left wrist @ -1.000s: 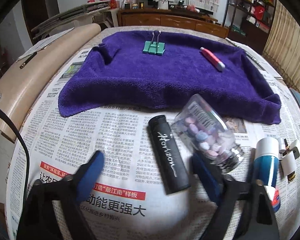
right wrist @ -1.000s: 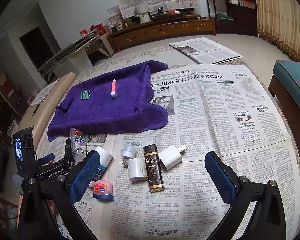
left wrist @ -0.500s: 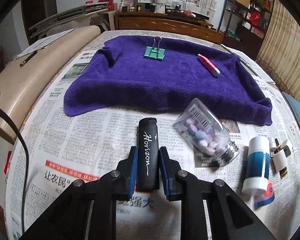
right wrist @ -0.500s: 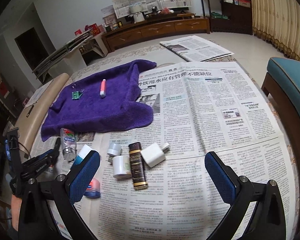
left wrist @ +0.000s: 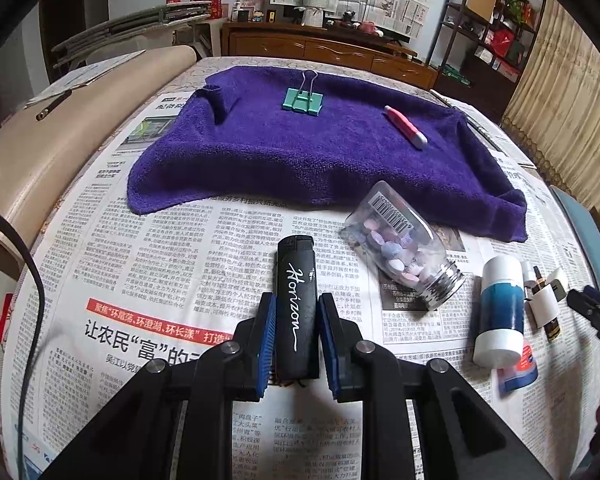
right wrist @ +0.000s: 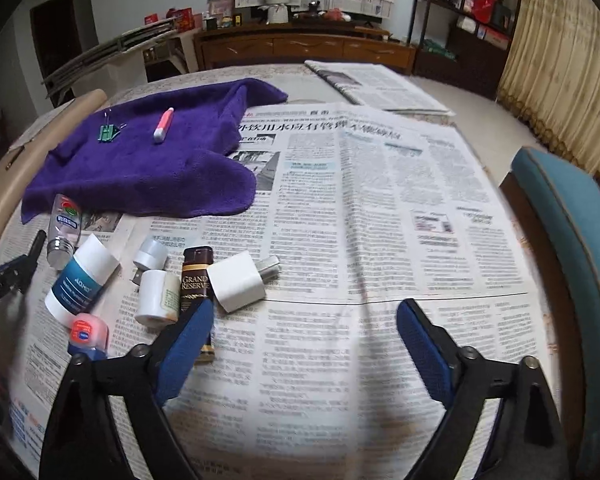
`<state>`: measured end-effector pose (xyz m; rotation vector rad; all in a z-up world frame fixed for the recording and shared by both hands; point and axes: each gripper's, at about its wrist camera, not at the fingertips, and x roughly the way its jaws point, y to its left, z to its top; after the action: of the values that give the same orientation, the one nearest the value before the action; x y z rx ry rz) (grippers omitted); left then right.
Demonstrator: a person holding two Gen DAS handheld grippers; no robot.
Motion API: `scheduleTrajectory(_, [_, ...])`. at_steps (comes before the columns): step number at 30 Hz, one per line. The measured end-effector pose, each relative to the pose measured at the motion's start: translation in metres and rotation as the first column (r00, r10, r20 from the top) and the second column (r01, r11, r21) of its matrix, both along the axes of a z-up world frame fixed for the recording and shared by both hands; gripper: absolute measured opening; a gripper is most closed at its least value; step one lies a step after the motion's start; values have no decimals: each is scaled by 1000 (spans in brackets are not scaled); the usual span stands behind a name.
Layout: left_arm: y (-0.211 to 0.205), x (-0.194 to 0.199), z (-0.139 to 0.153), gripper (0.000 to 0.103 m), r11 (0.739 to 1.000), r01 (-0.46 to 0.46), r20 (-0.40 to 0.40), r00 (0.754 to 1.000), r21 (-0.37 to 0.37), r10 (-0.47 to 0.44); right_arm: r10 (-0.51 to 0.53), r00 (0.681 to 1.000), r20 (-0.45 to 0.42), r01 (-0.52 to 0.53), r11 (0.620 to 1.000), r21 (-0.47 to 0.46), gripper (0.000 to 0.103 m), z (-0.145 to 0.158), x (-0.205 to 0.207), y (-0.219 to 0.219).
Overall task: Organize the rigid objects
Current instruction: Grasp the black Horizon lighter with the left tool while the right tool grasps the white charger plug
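Left tongs (left wrist: 296,330) clamped on lighter (left wrist: 296,304), low on worktop at 6 o'clock. Right tongs (right wrist: 304,340) apart, just been closing, nothing between. Could slip from the narrow grip, or knock jar (left wrist: 404,246) at 2 o'clock.

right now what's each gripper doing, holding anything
Left gripper: shut on the black lighter.
Right gripper: open, jaws have just been closing, nothing between them but newspaper.

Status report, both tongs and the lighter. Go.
Left tongs shut on lighter. Right tongs open, closing, nothing between. Pill jar close beside lighter.
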<state>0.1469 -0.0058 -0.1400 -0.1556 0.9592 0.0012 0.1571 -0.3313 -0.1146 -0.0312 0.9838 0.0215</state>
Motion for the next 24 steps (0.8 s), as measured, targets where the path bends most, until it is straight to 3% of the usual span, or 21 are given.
scheduleTrajectory(3, [0,2,0,21,1000,6,-2,1000,-10,-6,30,1000,-5,-30,999,30,82,-8,8,8])
scheduleTrajectory(7, [0,3,0,21,1000,11,-2,1000,-20,-11,37,999,-17,-38,999,-14,67,-17,16,18])
scheduleTrajectory(18, [2,5,-1,21,999,23,1,1000,-46,-23,23,1000,1,-23,1000,-4,65,-25,29,18])
scheduleTrajectory(22, [2,5,-1,21,999,27,5,1000,-46,-27,47,999,18,-47,999,-2,44,-23,25,23])
scheduleTrajectory(24, [2,5,-1,21,998,31,6,1000,-49,-30,53,998,25,-53,999,-8,44,-23,24,26])
